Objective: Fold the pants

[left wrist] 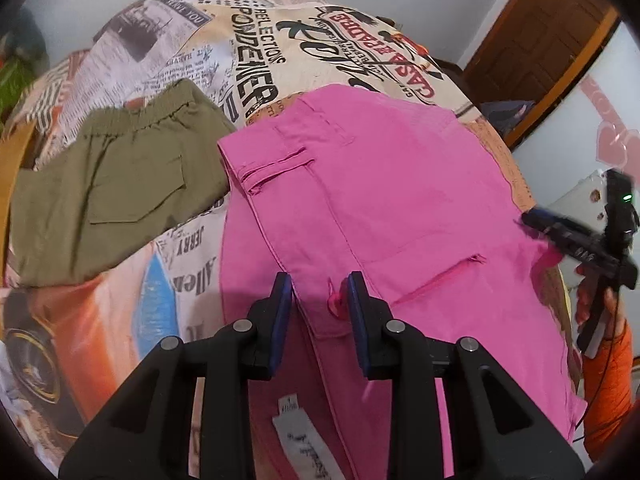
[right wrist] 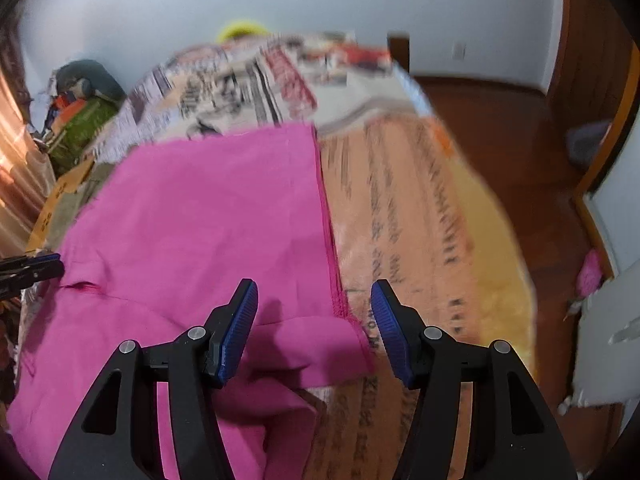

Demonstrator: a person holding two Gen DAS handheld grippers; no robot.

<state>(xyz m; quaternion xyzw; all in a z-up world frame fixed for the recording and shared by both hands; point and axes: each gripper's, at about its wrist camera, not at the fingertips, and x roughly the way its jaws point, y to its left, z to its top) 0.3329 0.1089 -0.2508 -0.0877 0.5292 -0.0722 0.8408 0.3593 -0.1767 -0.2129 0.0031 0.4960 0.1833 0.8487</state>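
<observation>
Pink pants (left wrist: 384, 200) lie spread on a bed with a newspaper-print cover (left wrist: 256, 40), waistband and pockets toward the far side. My left gripper (left wrist: 320, 292) is open just above the pants near a seam and small pink loop, with a white label below. My right gripper (right wrist: 314, 312) is open above the pants' hem edge (right wrist: 328, 240); the pants (right wrist: 192, 216) fill the left of that blurred view. The right gripper also shows in the left wrist view (left wrist: 568, 236) at the pants' right edge. The left gripper's tip shows in the right wrist view (right wrist: 36, 268).
Folded olive-green shorts (left wrist: 116, 184) lie left of the pink pants on the bed. A wooden door (left wrist: 552, 48) and wooden floor (right wrist: 500, 128) are to the right. Clutter and a cardboard box (right wrist: 68, 184) sit at the bed's far left.
</observation>
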